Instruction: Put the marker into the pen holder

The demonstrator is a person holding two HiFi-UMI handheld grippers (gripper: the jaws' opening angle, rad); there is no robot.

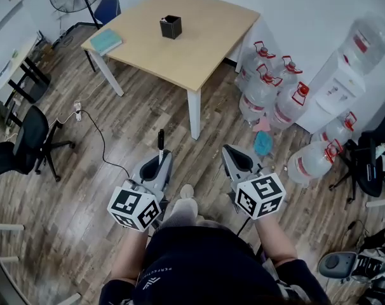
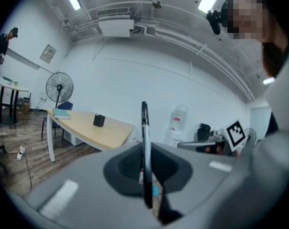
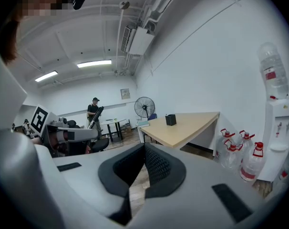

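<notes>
A person stands on a wood floor, seen from above, with both forearms reaching forward from 6 o'clock and a gripper in each hand, side by side.

The left gripper is clamped on a black marker. The marker's long axis runs in line with the jaws, and its free end points toward 12 o'clock, at the desk. In the left gripper view the marker stands upright in the middle of the picture, rising above the jaws. Its lower part sinks between the pads and is hard to make out; I cannot tell which end is the cap.

The right gripper points the same way, just to the right of the left one. Its jaws are pressed together at the tips with nothing between them.

The black pen holder stands upright on the desk at 12 o'clock, well apart from the marker. A teal book lies near the desk's left corner. Water bottles cluster on the floor at about 2 o'clock. The person's torso fills the bottom edge and hides the elbows.
</notes>
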